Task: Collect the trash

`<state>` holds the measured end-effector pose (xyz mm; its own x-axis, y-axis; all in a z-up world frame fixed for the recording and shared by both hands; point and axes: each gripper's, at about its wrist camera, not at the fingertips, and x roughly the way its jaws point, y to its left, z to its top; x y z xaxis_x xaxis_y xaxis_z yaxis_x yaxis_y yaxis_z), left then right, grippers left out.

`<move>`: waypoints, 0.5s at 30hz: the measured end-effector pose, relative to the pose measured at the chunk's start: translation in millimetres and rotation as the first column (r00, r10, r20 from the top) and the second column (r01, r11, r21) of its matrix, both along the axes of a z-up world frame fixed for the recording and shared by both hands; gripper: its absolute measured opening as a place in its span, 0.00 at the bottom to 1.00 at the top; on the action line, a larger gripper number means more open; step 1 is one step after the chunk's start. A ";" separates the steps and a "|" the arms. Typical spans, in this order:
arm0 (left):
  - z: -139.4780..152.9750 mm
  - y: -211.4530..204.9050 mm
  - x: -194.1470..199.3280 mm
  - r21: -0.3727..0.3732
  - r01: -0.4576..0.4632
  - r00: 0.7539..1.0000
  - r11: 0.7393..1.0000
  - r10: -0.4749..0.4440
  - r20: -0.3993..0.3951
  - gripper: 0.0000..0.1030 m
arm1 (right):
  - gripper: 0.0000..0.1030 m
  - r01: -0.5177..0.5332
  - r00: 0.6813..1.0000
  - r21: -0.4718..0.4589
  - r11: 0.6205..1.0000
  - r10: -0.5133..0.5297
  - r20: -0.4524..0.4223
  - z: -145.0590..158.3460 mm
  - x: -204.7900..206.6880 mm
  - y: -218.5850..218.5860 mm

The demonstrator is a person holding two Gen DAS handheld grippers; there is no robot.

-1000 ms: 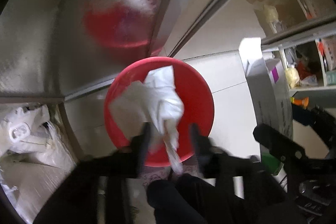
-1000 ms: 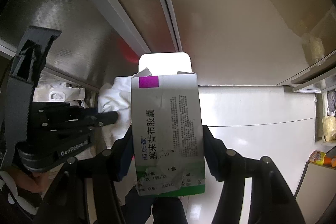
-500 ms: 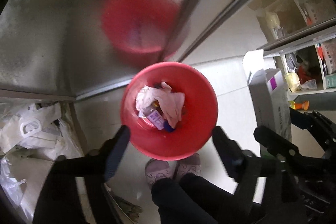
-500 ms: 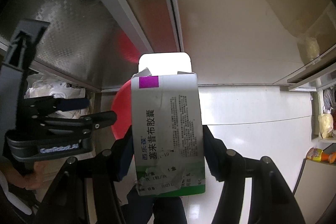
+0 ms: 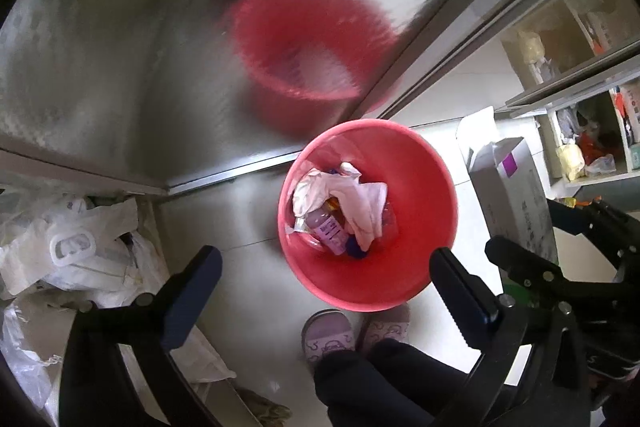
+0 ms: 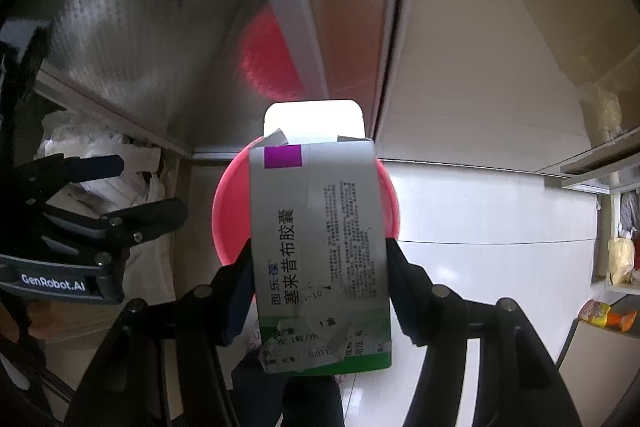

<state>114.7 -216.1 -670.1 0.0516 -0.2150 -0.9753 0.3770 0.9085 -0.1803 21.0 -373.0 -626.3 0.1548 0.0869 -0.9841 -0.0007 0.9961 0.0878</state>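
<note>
While the right gripper [image 6: 320, 279] is clamped on the white-and-green cardboard medicine box [image 6: 320, 251], its 2 fingers pinching the long side faces low on the box, the box hangs over the round red plastic bin [image 5: 416, 163] on the floor, open top flap pointing at the bin.

Left gripper [image 5: 324, 267] is spread wide with nothing in it, hovering above the bin's near rim.

Bin contents: crumpled white tissue [image 5: 352, 199], a small purple-labelled bottle [image 5: 330, 227], and other bits I can't make out.

Handling, my read:
- Box looks light and thin-walled, likely empty; the torn, taped panels will crush if squeezed harder.
- Current grip across the narrow width near the bottom is right; the flap end is floppy, don't grab there.
- Printed card is smooth, could slip if the grip loosens early. Fine here, since it only has to drop.
- Box appears centred over the bin mouth, so a straight release should land it inside. Risk: the long box catching the rim and tipping out.

Room: glossy white tile floor [image 6: 480, 211], patterned metal door panel [image 5: 100, 67] behind the bin reflecting it red. White plastic bags [image 5: 80, 251] piled left of the bin, open shelves [image 5: 592, 155] with clutter to the right. Person's purple slippers [image 5: 328, 335] just beside the bin's near edge.
</note>
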 end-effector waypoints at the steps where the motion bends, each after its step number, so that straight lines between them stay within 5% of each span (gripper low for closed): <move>1: -2.2 0.5 -0.1 0.006 0.001 1.000 1.000 -0.001 -0.004 1.00 | 0.55 -0.003 1.000 -0.003 1.000 0.003 -0.001 2.0 1.0 1.3; 6: -6.6 3.3 0.4 0.029 -0.002 1.000 1.000 0.002 0.003 1.00 | 0.56 -0.029 1.000 -0.036 0.999 0.029 -0.008 0.9 6.4 7.7; 15: 2.8 11.8 3.1 0.070 -0.008 1.000 0.997 0.007 0.011 1.00 | 0.90 -0.028 0.999 -0.060 0.998 0.027 -0.022 2.8 6.2 6.4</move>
<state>117.9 -204.3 -667.3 0.0637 -0.1452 -0.9874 0.3716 0.9217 -0.1116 27.2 -366.7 -623.4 0.1326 0.0315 -0.9907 -0.0273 0.9992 0.0281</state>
